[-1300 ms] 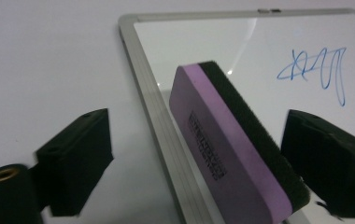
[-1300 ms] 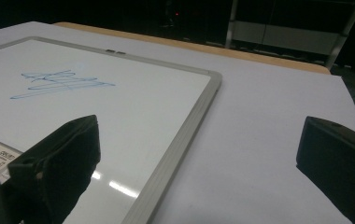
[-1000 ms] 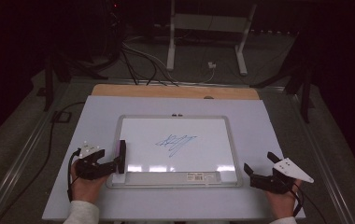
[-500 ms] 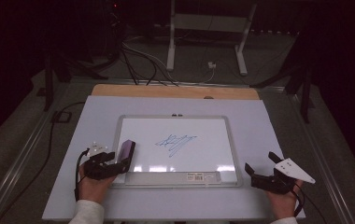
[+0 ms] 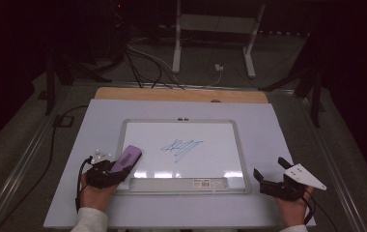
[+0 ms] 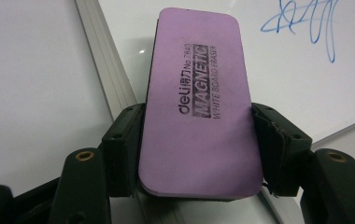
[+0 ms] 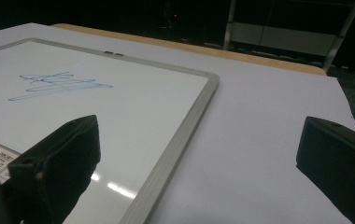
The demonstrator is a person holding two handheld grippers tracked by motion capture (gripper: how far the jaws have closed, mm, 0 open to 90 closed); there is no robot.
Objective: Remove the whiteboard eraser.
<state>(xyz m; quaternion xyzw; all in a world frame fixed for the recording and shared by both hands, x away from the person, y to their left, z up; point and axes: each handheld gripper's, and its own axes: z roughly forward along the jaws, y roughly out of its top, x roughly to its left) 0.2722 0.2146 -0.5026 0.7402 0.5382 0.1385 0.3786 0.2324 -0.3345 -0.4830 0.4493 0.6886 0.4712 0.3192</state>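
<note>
The left gripper (image 5: 116, 169) has its jaws clamped on a purple magnetic whiteboard eraser (image 6: 199, 102), one pad against each long side; the jaws have just been closing, with the eraser between them; in the high view the eraser (image 5: 126, 158) lies slantwise over the lower left corner of the whiteboard (image 5: 220, 126), its far end above the white writing face and its near end at the frame; a blue scribble (image 5: 182, 147) sits near the middle of the board, well apart from the eraser; the right gripper (image 5: 271, 180) rests on the pale surface (image 5: 278, 130) just beside the board's lower right corner, its jaws spread wide and grasping nothing; in the right gripper view the board's grey frame (image 7: 185, 126) runs between those jaws.
</note>
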